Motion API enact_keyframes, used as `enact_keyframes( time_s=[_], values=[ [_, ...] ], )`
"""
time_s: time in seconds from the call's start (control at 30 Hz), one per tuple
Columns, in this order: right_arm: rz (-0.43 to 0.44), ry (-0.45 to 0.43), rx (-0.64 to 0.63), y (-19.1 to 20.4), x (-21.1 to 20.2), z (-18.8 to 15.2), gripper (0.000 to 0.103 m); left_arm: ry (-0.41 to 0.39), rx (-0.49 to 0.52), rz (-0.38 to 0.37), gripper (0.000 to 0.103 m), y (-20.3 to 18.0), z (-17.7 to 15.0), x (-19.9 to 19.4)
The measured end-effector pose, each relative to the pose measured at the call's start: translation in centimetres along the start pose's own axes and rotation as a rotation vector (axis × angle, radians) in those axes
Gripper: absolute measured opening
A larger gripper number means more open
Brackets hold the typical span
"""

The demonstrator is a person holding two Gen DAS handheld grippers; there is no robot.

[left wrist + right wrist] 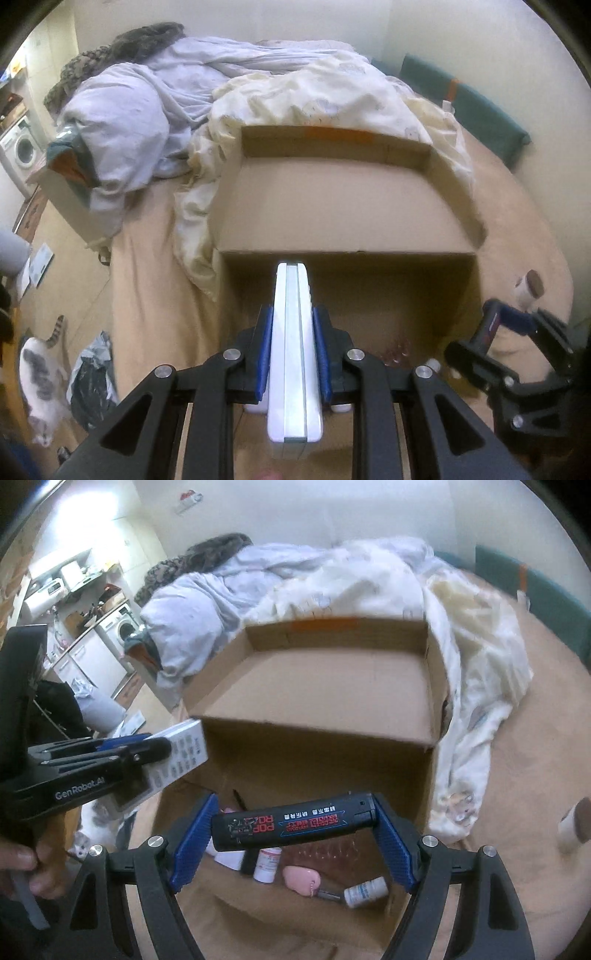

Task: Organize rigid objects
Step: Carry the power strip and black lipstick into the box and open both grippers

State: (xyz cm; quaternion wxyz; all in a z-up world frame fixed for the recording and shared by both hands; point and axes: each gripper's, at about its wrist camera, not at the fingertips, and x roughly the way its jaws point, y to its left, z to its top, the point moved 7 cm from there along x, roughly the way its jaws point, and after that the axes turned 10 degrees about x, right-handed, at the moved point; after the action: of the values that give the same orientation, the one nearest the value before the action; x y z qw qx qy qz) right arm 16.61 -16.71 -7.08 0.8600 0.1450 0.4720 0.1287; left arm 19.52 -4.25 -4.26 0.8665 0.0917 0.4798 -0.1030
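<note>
My left gripper (291, 350) is shut on a white remote control (293, 339), held edge-up over the open cardboard box (332, 206) on the bed. It also shows in the right wrist view (147, 753), with the remote (181, 753) sticking out. My right gripper (295, 823) is shut on a black cylinder with red print (295, 821), held crosswise above the box (314, 690). It shows at the right in the left wrist view (509, 332). Inside the box lie small bottles (364, 891), a pink item (301, 880) and a white-and-red tube (267, 864).
Rumpled bedding (258, 92) lies behind and beside the box. A small brown-capped jar (574, 825) lies on the tan sheet to the right. A cat (38, 380) and a dark bag (90, 384) are on the floor at left. A second cardboard box (66, 199) sits at the bed's left edge.
</note>
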Motion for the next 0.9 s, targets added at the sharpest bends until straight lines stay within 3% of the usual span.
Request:
enact_keyframes(
  time_s=[0.13, 0.4, 0.9],
  values=[
    [-0.024, 0.064, 0.031, -0.8, 2.6, -0.5, 0.086, 0.053, -0.002, -0.004, 0.019, -0.3, -1.3, 3.8],
    [-0.060, 0.113, 0.036, -0.8, 5.0, -1.0, 0.086, -0.026, 0.147, 0.130, 0.019, -1.6, -0.5, 4.3],
    [-0.057, 0.116, 0.047, -1.1, 5.0, -1.1, 0.088, 0.047, 0.097, 0.103, 0.019, -0.7, -2.1, 5.4]
  ],
)
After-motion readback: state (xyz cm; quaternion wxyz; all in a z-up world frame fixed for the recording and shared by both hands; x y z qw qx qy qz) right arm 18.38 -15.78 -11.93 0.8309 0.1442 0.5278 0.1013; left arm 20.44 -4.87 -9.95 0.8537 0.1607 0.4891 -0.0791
